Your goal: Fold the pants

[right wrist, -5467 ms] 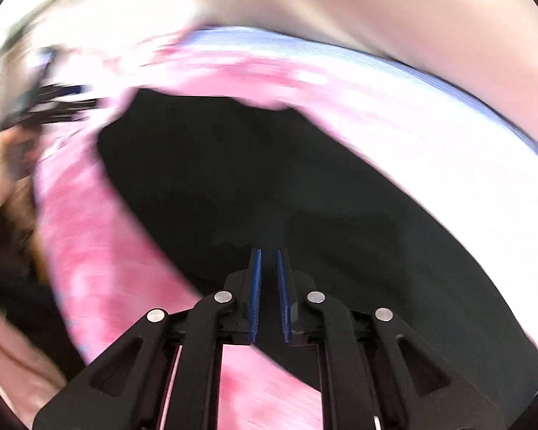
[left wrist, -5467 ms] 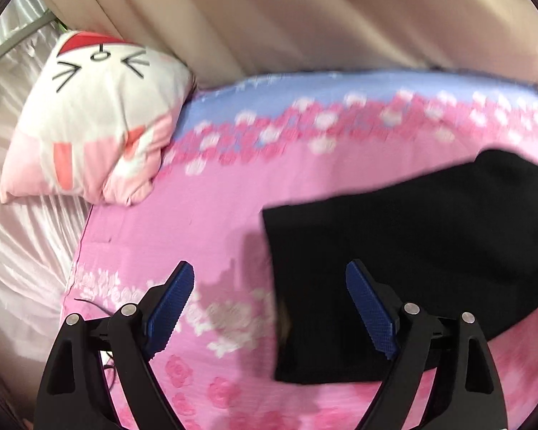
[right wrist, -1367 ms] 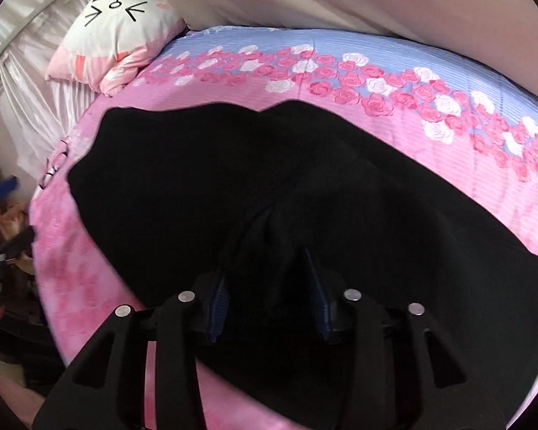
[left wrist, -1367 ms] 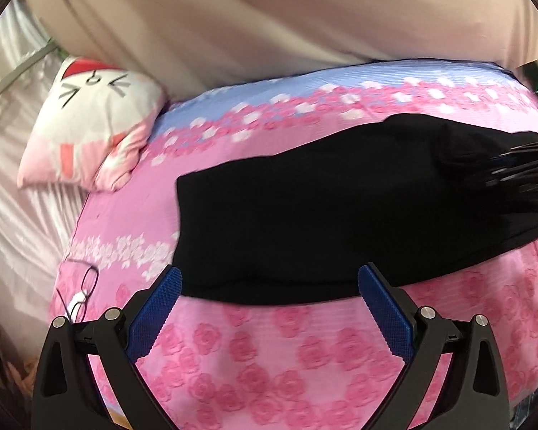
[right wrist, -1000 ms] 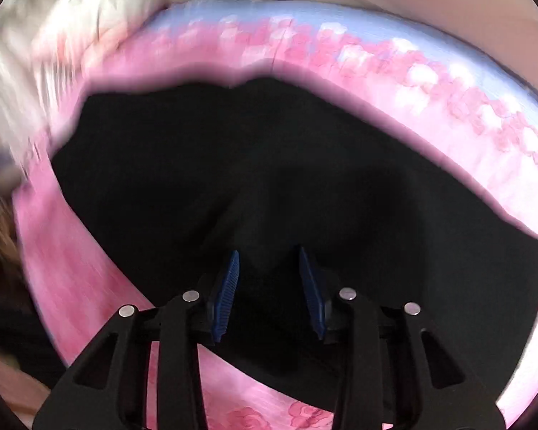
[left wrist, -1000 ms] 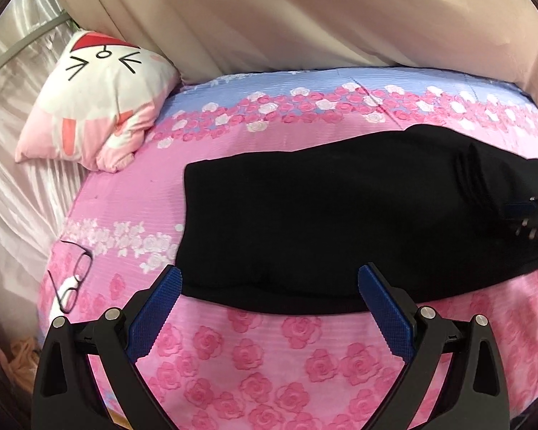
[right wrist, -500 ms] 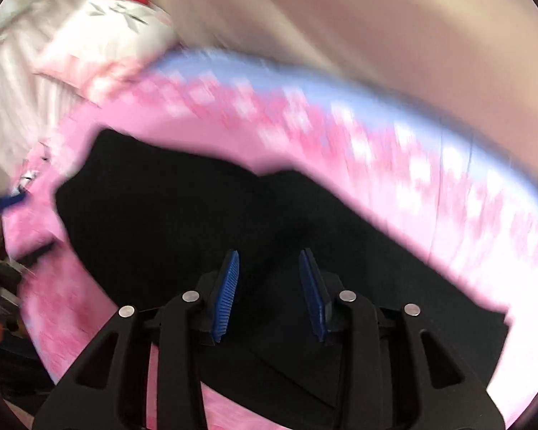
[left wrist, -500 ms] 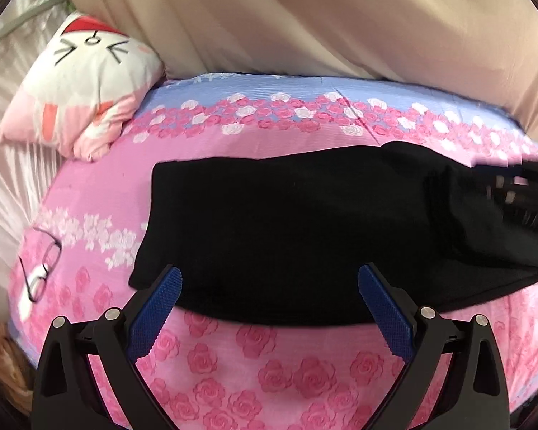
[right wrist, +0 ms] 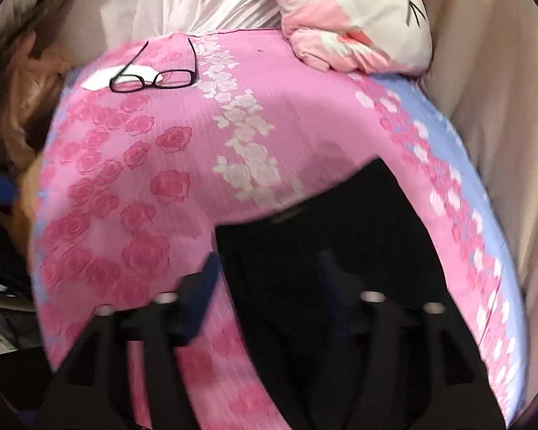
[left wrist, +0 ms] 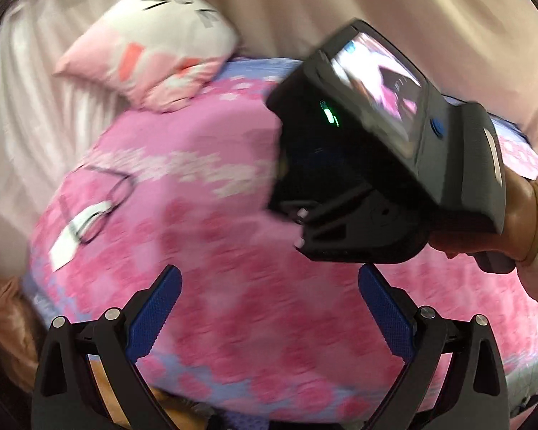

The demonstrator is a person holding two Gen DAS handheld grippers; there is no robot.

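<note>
**Both claws open over the bed, pants lying under the right one**

My left claw hangs wide open over the pink rose bedsheet, nothing between its blue pads. That view is smeared with blur. In front of it I see the back of my right claw's body, black housing with a small screen and a green light, held by a hand in a beige sleeve at the right edge.

My right claw is blurred, jaws well apart and just been opening. The black pants lie flat on the bed beneath it. The left finger sits over pink sheet just beside the pants' edge, the right finger over the black cloth. I see no pad pressing on fabric, so nothing gripped.

The pants sit on the near part of the bed in the right wrist view, with one straight edge towards the pillow end. Glasses rest on a white slip of paper near the far left corner of the bed, well apart from the pants. A cat-face pillow lies at the head end, against a beige curtain.
</note>
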